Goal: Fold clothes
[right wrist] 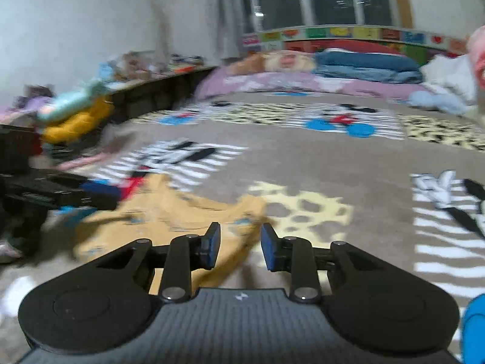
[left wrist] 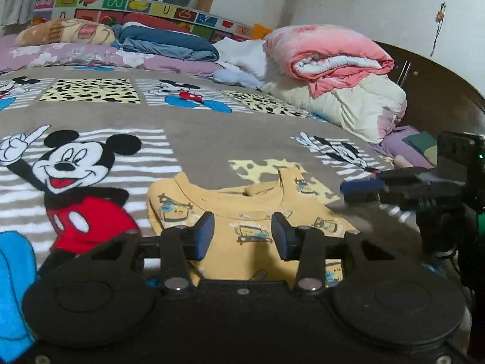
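Note:
A small yellow printed shirt (left wrist: 251, 227) lies folded on the grey Mickey Mouse blanket (left wrist: 197, 139), collar facing away. My left gripper (left wrist: 242, 235) is open and empty, hovering just over the shirt's front. In the right wrist view the shirt (right wrist: 169, 215) lies ahead and to the left, blurred. My right gripper (right wrist: 239, 247) is open and empty over the shirt's right edge. The right gripper also shows at the right of the left wrist view (left wrist: 363, 186). The left gripper shows at the left edge of the right wrist view (right wrist: 100, 192).
Folded quilts, pink (left wrist: 327, 54) and cream (left wrist: 357, 103), lie at the bed's far right. Blue bedding (left wrist: 163, 42) and pillows lie along the far headboard under a window. Piled clothes (right wrist: 75, 115) sit on a dark ledge at the left. Dark wooden bed frame (left wrist: 439, 85) at the right.

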Action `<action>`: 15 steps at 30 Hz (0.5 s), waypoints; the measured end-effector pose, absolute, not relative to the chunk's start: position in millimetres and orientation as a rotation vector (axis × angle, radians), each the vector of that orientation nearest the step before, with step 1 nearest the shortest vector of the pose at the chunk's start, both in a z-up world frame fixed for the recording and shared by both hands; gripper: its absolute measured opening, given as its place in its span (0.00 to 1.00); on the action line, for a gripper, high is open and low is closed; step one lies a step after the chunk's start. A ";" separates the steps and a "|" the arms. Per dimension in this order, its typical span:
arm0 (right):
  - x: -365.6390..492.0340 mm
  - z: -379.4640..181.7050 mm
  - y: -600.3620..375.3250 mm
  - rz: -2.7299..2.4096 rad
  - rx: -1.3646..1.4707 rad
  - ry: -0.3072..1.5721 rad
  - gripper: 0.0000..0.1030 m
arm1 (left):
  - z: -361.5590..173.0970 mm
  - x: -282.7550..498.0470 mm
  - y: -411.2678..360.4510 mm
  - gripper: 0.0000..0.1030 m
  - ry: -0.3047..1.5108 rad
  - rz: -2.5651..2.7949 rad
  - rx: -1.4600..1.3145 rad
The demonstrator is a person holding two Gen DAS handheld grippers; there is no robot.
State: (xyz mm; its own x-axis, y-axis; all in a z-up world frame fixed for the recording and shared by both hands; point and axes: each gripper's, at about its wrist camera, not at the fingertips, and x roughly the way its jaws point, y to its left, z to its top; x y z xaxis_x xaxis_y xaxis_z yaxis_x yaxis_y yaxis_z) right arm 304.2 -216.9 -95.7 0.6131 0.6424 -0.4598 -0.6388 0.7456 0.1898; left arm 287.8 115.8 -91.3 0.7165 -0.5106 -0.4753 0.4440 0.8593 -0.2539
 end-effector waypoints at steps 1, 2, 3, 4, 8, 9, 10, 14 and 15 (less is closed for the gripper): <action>302.7 -98.1 -213.1 0.766 -0.014 0.551 0.30 | -92.9 288.2 114.6 0.38 0.569 -0.525 -0.117; 304.6 -105.0 -206.1 0.737 -0.063 0.590 0.30 | -94.3 288.7 113.6 0.38 0.575 -0.519 -0.108; 306.4 -111.9 -199.0 0.708 -0.111 0.628 0.31 | -94.5 288.8 113.4 0.38 0.576 -0.518 -0.105; 308.4 -116.4 -195.7 0.687 -0.129 0.658 0.32 | -93.4 288.3 113.9 0.38 0.571 -0.525 -0.109; 303.7 -102.5 -205.0 0.672 -0.093 0.622 0.33 | -90.3 286.6 115.7 0.38 0.557 -0.559 -0.127; 302.0 -100.9 -207.0 0.704 -0.071 0.614 0.33 | -91.3 286.5 114.6 0.38 0.562 -0.566 -0.122; 300.1 -100.4 -207.0 0.758 -0.049 0.607 0.32 | -93.8 286.9 112.1 0.38 0.578 -0.563 -0.103; 297.1 -113.0 -191.3 0.752 -0.234 0.641 0.36 | -93.0 288.0 107.1 0.38 0.565 -0.536 -0.056; 301.9 -108.6 -197.6 0.754 -0.162 0.649 0.35 | -92.4 288.2 106.1 0.38 0.558 -0.530 -0.046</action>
